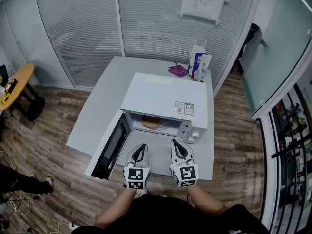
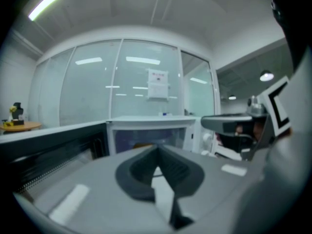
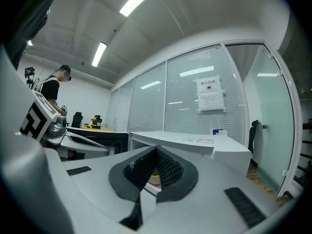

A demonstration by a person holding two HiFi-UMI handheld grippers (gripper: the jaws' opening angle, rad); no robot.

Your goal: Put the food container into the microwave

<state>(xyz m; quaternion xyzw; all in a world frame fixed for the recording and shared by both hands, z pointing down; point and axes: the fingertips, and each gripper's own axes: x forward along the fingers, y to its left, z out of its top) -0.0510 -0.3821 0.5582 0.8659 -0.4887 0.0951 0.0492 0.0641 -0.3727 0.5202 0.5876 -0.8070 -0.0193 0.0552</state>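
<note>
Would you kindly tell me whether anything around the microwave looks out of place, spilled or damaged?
Nothing looks spilled or damaged. The white microwave sits square on the white table, with a tan round container inside. Only its dark-windowed door stands out, because it is swung wide open on the left side.

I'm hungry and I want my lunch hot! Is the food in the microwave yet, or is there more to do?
Almost there. Done: the food container sits inside the microwave. In hand: nothing; the left gripper and right gripper are shut and empty, just outside the opening. Left: the door hangs open, so it probably needs closing.
</note>
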